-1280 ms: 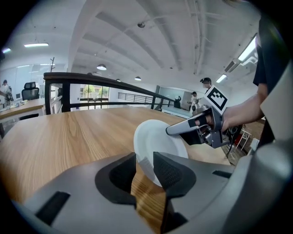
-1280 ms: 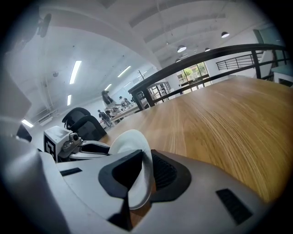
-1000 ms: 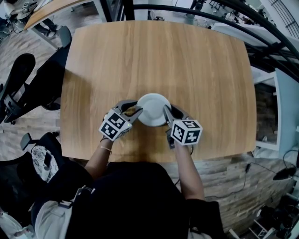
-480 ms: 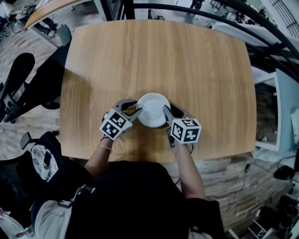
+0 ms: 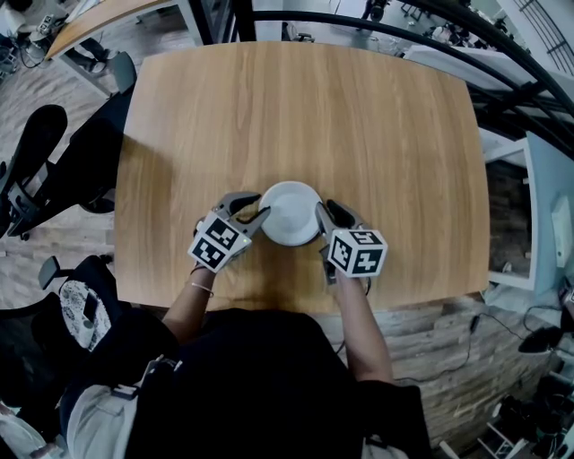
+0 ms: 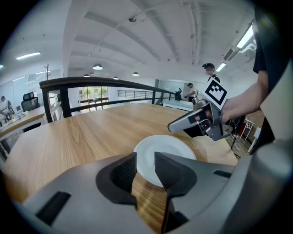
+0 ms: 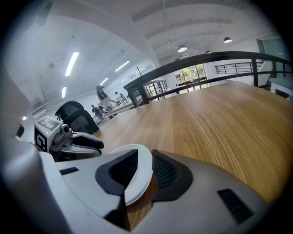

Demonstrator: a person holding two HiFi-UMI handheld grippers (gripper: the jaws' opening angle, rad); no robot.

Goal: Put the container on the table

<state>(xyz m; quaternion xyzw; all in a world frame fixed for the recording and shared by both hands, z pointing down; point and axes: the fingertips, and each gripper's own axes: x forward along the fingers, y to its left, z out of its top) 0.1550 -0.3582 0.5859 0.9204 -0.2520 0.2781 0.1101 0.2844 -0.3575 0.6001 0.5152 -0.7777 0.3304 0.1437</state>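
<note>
A shallow white container (image 5: 289, 212) lies flat on the wooden table (image 5: 314, 116), near its front edge. My right gripper (image 5: 325, 213) is at the container's right side, jaws shut on the rim (image 7: 137, 171). My left gripper (image 5: 258, 208) is open at the left side. Its fingertips end just short of the container (image 6: 162, 153), with bare wood showing between them. In the left gripper view the right gripper (image 6: 183, 123) shows across the container. In the right gripper view the left gripper (image 7: 87, 141) shows on the far side.
Black office chairs (image 5: 45, 152) stand off the table's left side. A dark curved railing (image 5: 404, 27) runs behind the table's far edge. The table's front edge (image 5: 269, 300) lies just behind both grippers. More desks and people appear far off.
The left gripper has drawn back slightly from the container's rim and its jaws now stand apart. The right gripper and container have barely moved.
</note>
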